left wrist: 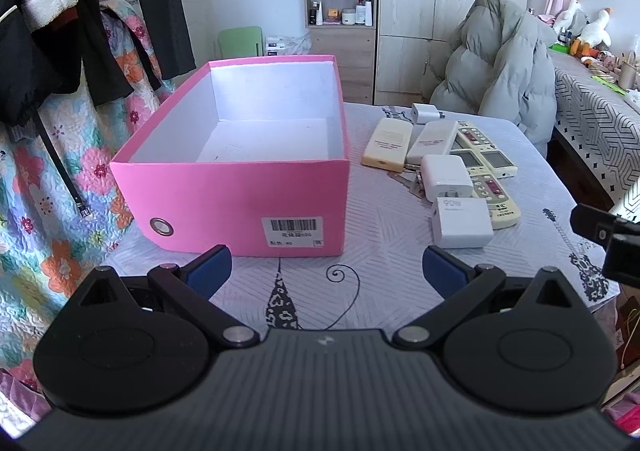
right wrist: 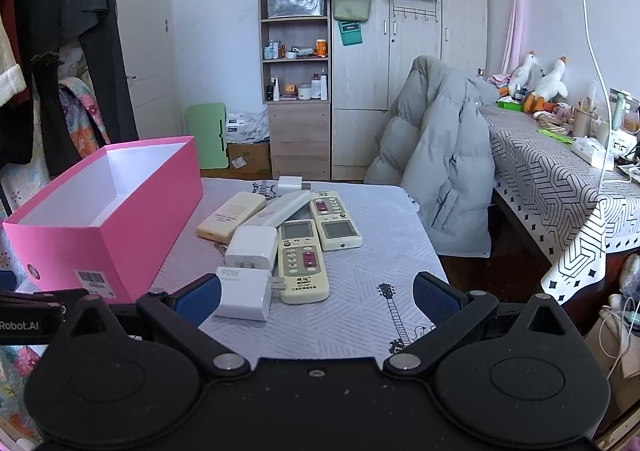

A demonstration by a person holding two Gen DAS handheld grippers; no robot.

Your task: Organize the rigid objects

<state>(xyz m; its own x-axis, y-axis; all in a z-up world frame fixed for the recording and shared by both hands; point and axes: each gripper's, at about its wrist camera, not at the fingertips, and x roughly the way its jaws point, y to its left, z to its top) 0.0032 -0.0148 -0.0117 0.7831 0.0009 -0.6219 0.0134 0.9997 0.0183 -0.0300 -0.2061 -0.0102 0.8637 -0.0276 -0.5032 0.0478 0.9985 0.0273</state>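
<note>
Pink box empty, long axis toward 12 o'clock; remotes alongside; left tongs and right tongs wide, empty; guitar print whole only in right view.

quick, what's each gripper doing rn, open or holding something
Left gripper: open, holding nothing, in front of the pink box.
Right gripper: open, holding nothing, near the white charger.

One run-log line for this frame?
stage: not started | left gripper: open, empty | right gripper: open, empty | pink box: empty | chargers and remotes: on table
</note>
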